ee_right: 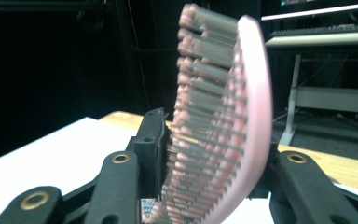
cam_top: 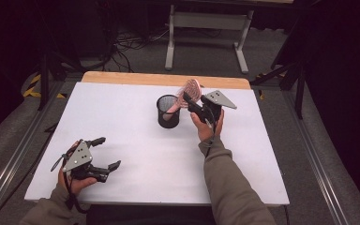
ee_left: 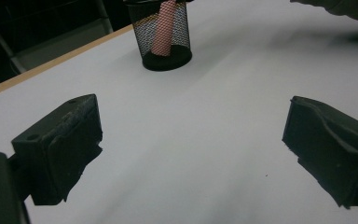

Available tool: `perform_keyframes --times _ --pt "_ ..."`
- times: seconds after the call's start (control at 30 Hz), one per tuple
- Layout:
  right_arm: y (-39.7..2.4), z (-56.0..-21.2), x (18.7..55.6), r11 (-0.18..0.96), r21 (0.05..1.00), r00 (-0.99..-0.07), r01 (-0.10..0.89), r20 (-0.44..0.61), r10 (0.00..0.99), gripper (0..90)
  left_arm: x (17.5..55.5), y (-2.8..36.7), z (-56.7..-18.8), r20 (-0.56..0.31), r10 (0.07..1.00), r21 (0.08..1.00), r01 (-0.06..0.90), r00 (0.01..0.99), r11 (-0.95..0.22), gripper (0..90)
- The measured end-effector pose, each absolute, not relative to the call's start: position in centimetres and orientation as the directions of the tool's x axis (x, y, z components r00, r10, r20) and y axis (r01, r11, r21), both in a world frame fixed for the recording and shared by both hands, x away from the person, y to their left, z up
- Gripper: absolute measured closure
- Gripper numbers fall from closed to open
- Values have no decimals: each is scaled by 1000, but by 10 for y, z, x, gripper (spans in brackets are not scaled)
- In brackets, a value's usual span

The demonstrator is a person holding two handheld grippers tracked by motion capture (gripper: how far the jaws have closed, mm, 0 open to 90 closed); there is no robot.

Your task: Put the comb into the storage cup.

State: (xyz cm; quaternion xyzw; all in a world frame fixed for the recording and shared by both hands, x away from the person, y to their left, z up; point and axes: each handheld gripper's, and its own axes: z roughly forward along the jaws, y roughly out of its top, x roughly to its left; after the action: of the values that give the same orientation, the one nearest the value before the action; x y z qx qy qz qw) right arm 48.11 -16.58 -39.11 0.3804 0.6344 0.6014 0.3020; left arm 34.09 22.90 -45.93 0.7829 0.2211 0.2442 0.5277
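One mesh cup (cam_top: 168,111) holds pink hairbrush (cam_top: 187,93), handle down; right tool (cam_top: 193,106) clamps brush head; left tool (cam_top: 108,153) released.

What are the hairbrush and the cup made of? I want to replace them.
The hairbrush looks like smooth pink plastic with a slight sheen and stiff, pink-tipped bristles. The cup seems to be black wire mesh, probably metal: the brush handle shows through its wall.

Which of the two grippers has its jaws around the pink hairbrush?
The right gripper, beside the black mesh cup, has its jaws on both sides of the pink hairbrush. The left gripper, near the table's front edge, has wide open jaws with nothing between them.
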Motion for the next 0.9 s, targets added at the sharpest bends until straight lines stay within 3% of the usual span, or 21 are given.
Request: perform_keyframes --times 0.9 --pt "-167 -386 483 58 993 -515 102 3 857 406 343 229 -462 132 608 935 104 783 -338 57"
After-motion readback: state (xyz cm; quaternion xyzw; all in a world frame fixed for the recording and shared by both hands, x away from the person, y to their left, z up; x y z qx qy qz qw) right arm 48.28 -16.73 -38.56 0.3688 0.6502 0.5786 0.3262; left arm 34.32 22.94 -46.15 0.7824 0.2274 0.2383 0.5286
